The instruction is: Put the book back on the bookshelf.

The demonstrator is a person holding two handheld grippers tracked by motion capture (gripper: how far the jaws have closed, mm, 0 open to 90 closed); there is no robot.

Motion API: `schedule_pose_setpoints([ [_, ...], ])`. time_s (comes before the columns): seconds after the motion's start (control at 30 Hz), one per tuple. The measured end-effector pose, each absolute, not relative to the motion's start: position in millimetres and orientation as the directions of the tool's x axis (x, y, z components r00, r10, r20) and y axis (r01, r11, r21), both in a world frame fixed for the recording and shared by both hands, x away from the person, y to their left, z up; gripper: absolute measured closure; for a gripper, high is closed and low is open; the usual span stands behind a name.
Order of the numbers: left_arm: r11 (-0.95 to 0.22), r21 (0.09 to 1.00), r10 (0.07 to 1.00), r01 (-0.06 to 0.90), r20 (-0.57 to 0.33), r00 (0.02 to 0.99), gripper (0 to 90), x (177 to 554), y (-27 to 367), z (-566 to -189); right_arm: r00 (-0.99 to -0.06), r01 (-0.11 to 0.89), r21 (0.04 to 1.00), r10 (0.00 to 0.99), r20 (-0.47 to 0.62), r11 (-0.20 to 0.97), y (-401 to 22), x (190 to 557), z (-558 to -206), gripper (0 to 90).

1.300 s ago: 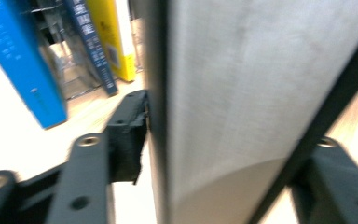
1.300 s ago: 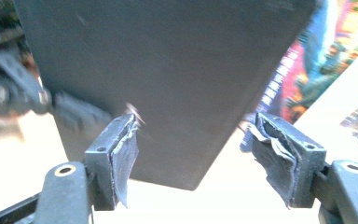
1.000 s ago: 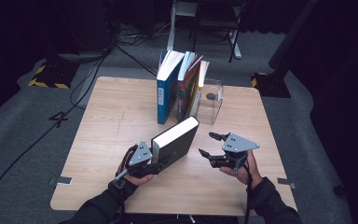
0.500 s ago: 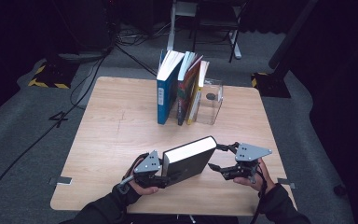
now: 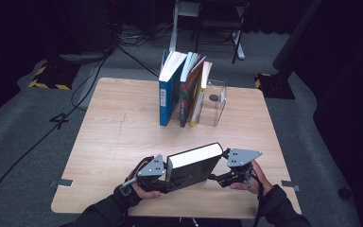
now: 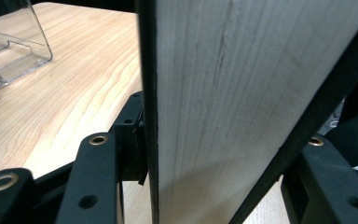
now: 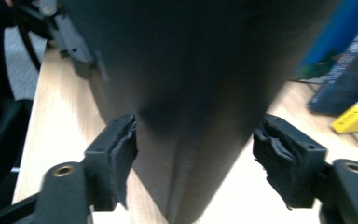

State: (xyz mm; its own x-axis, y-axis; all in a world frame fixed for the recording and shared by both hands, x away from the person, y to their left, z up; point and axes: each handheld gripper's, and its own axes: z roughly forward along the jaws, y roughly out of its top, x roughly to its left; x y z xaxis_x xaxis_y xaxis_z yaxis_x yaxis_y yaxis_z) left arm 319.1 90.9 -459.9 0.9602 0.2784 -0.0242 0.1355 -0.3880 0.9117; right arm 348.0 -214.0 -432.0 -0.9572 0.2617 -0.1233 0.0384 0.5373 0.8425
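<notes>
Book held between two hands

Desk (image 5: 113,142) of pale wood grain carries a thick black-covered book (image 5: 193,165) with cream pages near its front edge. Left hand-held gripper (image 6: 214,154) clamps it; right hand-held gripper (image 7: 196,154) straddles its spine, pads apart, just closing.

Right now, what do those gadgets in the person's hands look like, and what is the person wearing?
Each hand-held gripper is black, with a grey three-cornered plate on top: the left hand-held gripper and the right hand-held gripper. Their jaws are black bars with brass-coloured rivets and rough dark pads. The person wears dark sleeves.
</notes>
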Motion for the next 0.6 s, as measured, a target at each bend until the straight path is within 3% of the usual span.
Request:
schedule_pose_setpoints([
  [0.1, -0.411, 0.903, 0.310, 0.123, 0.012, 0.951, 47.0, 319.0, 94.1, -458.2, -0.948, 0.005, 0.808, 0.260, -0.184, 0.589, -206.5, 343.6, -435.9, 29.5],
  [0.3, -0.479, 0.869, 0.328, 0.123, 0.048, 0.943, 37.6, 321.2, 104.4, -460.7, -0.964, 0.013, 0.823, 0.226, -0.141, 0.568, -216.3, 341.5, -433.0, 43.5],
  [0.6, -0.579, 0.799, 0.354, 0.164, 0.065, 0.933, 34.6, 319.9, 101.0, -482.0, -0.965, 0.007, 0.860, 0.228, -0.128, 0.511, -213.9, 331.4, -411.8, 43.8],
])
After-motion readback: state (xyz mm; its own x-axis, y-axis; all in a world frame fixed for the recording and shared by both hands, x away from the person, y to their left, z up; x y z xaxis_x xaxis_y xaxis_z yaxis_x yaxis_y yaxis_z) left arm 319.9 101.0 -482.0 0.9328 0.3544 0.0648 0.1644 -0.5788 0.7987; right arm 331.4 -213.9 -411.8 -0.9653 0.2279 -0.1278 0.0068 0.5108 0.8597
